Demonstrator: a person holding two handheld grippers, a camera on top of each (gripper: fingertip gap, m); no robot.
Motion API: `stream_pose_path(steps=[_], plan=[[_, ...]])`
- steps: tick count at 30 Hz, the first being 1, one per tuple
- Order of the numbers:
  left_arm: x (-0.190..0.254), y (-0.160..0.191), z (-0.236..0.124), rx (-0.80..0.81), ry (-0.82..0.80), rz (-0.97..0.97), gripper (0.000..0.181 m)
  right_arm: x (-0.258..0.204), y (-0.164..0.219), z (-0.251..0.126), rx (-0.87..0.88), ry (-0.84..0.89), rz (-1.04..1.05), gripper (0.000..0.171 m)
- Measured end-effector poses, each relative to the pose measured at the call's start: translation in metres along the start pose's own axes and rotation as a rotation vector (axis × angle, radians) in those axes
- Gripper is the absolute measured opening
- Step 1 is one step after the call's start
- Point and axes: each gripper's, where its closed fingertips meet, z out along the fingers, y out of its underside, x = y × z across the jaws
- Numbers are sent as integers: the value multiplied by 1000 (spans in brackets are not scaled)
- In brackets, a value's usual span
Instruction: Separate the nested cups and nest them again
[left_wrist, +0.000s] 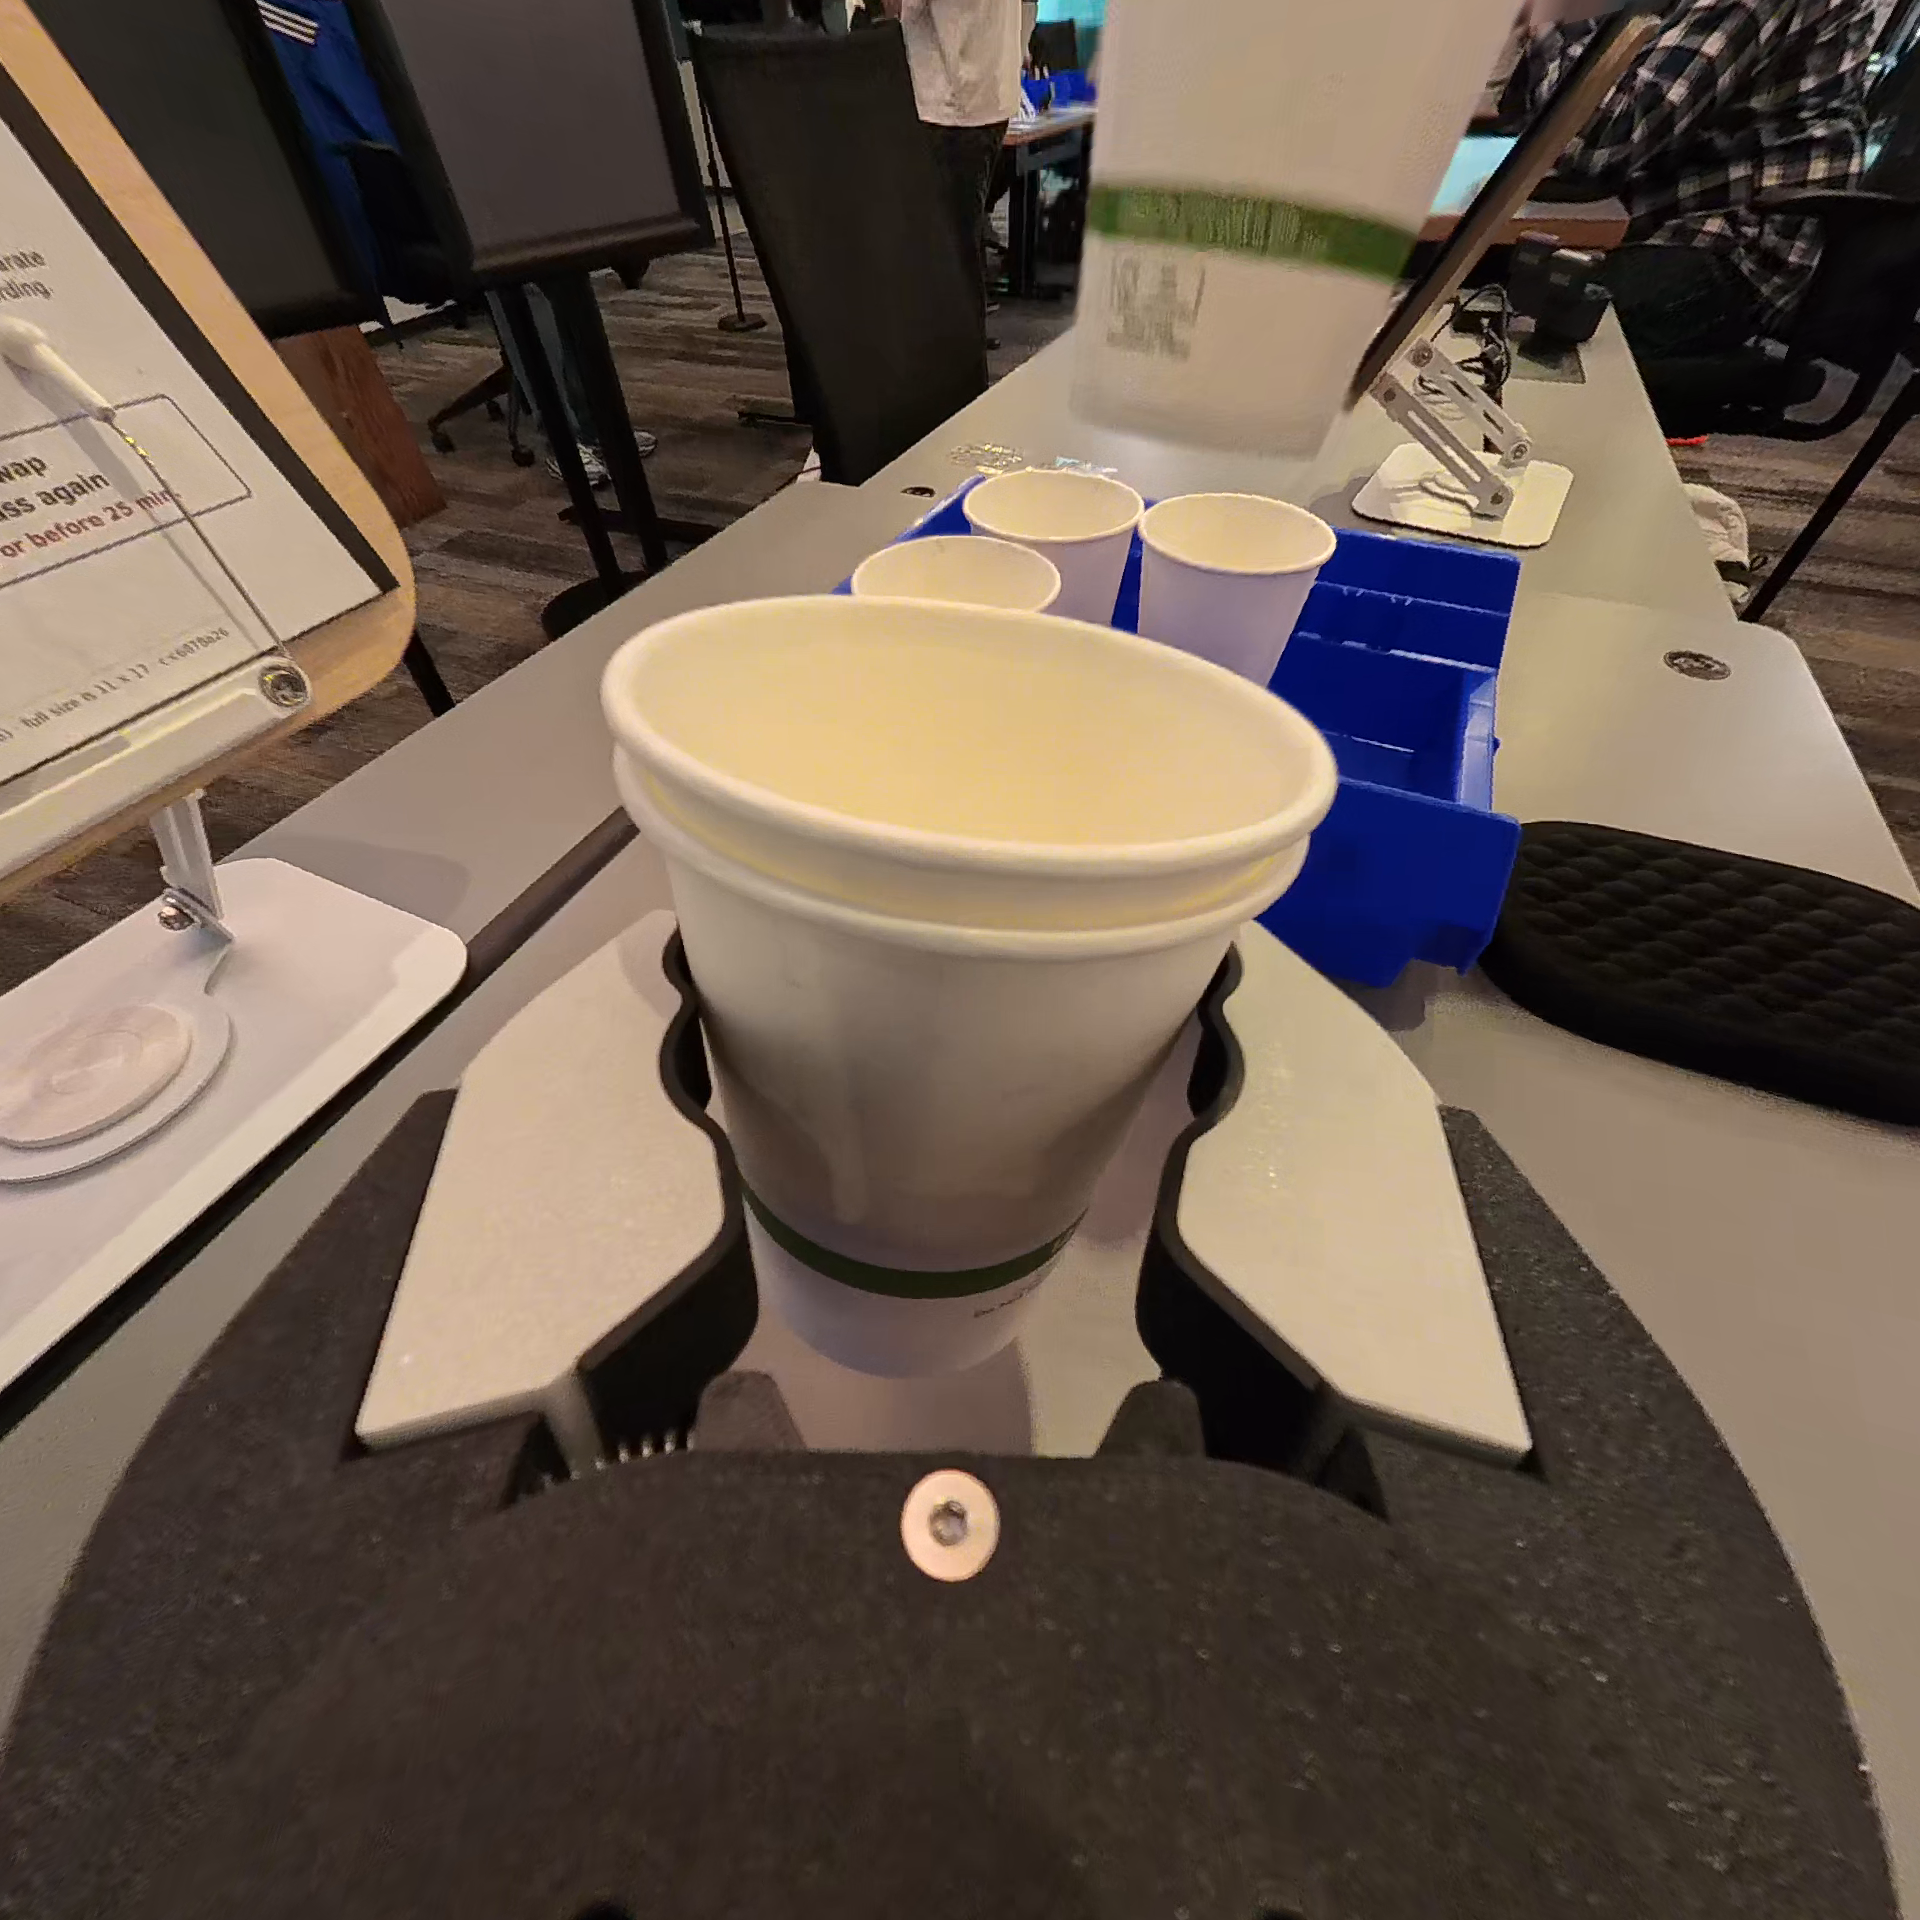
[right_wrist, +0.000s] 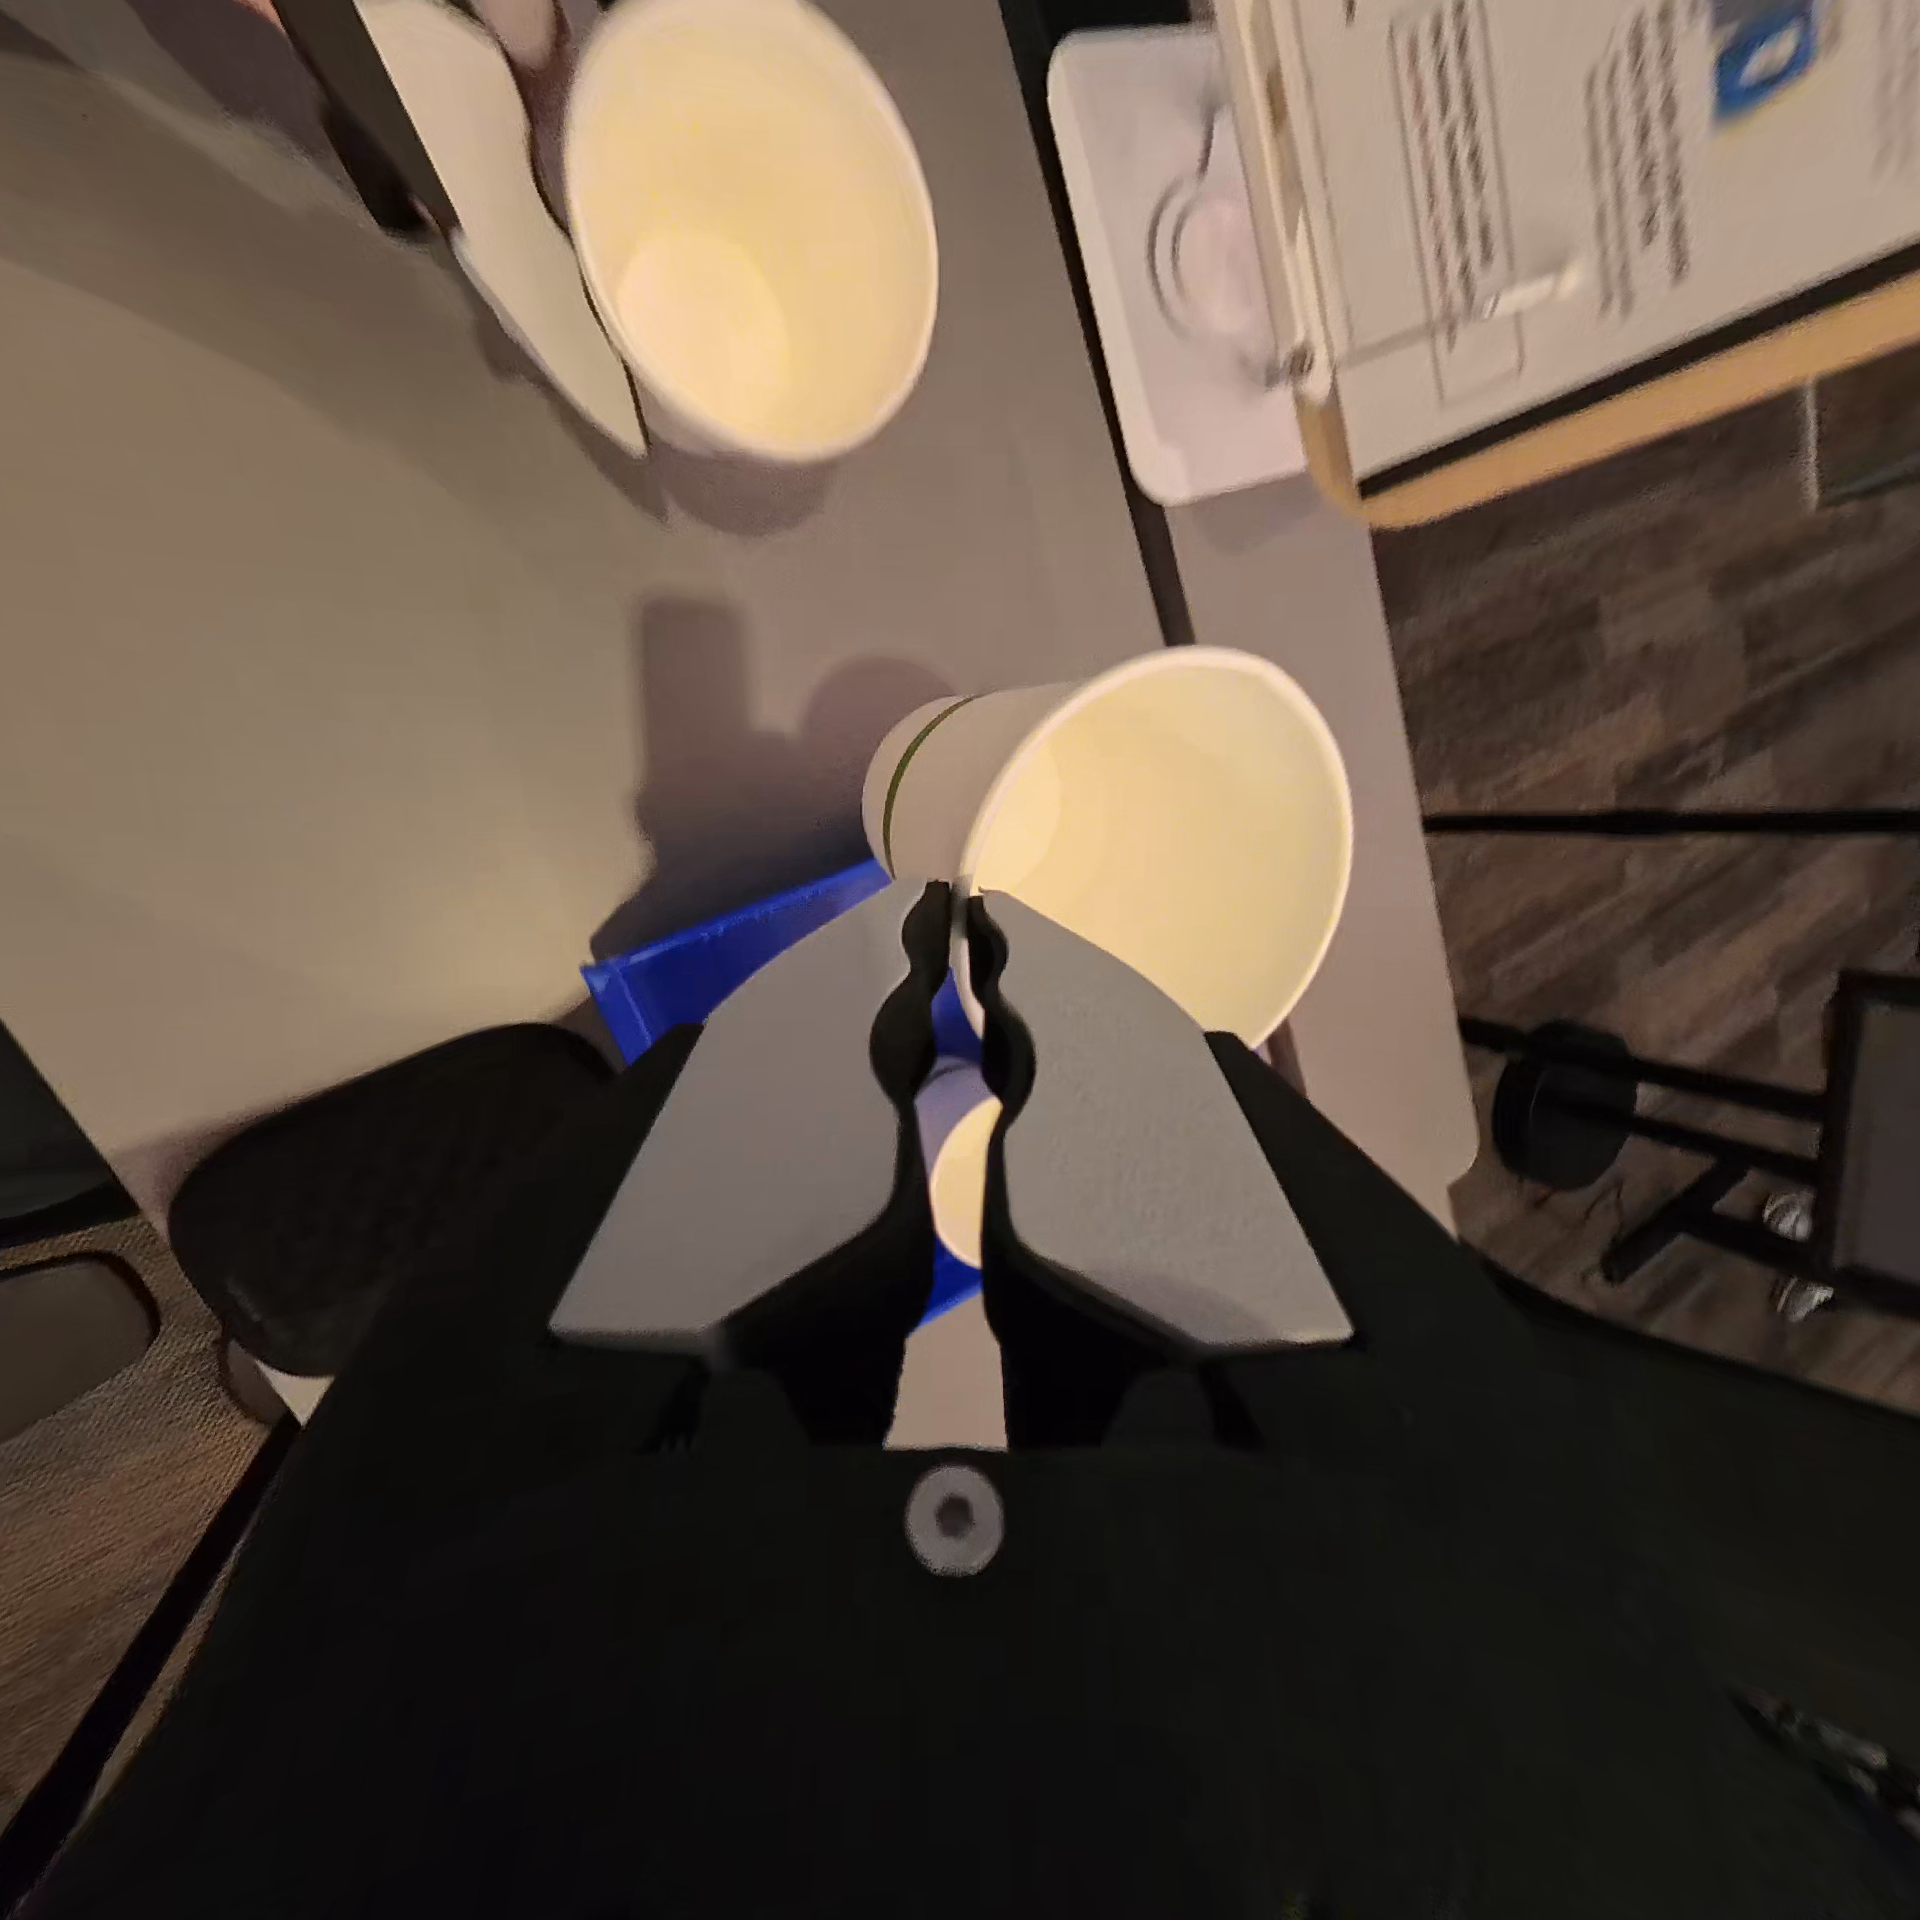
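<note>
Gripping a nested pair of white paper cups (left_wrist: 951, 935) by the lower wall, left gripper (left_wrist: 951, 1049), jaws spread around it and pressed against both sides, just above the green band. Two rolled rims stacked close together at the top, inner cup seated deep in the outer one, the pair upright and tilted slightly away.

Held higher and farther off, a single white paper cup (left_wrist: 1236, 260) with a green band, blurred, upper right in the left wrist view. Seen from the right wrist view, the same cup (right_wrist: 1164, 842) pinched at its rim by right gripper (right_wrist: 954, 899), jaws nearly pressed together, one finger outside the wall, the other inside the mouth. Cup tipped on its side there, open mouth facing the camera, base pointing left.

Stood beyond the nested pair, three more white paper cups (left_wrist: 1226, 582), upright, at the far left end of a blue plastic bin (left_wrist: 1392, 790) with dividers, on the grey worktop (left_wrist: 1662, 1299). Whether inside the bin or just beside it, not clear. Lay to the right of the bin, a black quilted pad (left_wrist: 1714, 987). Stood at the left edge, a sign holder on a white stand (left_wrist: 208, 987); at the far right, a tilted tablet stand (left_wrist: 1455, 457).
</note>
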Motion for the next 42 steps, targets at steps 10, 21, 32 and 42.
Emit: stream_pose_path(steps=[10, 21, 32, 42], plan=[[-2, -3, -4, 12, -2, -3, 92, -17, 89, 76, -169, -19, 50, 3], [0, -5, -4, 15, 2, 1, 92, -34, 123, 137, -219, -14, 27, 4], [0, -2, -3, 8, 4, -1, 92, -31, 133, 153, -236, -23, 41, 4], [1, -3, -3, 10, 10, -1, 92, -31, 90, 129, -77, 19, -14, 16]])
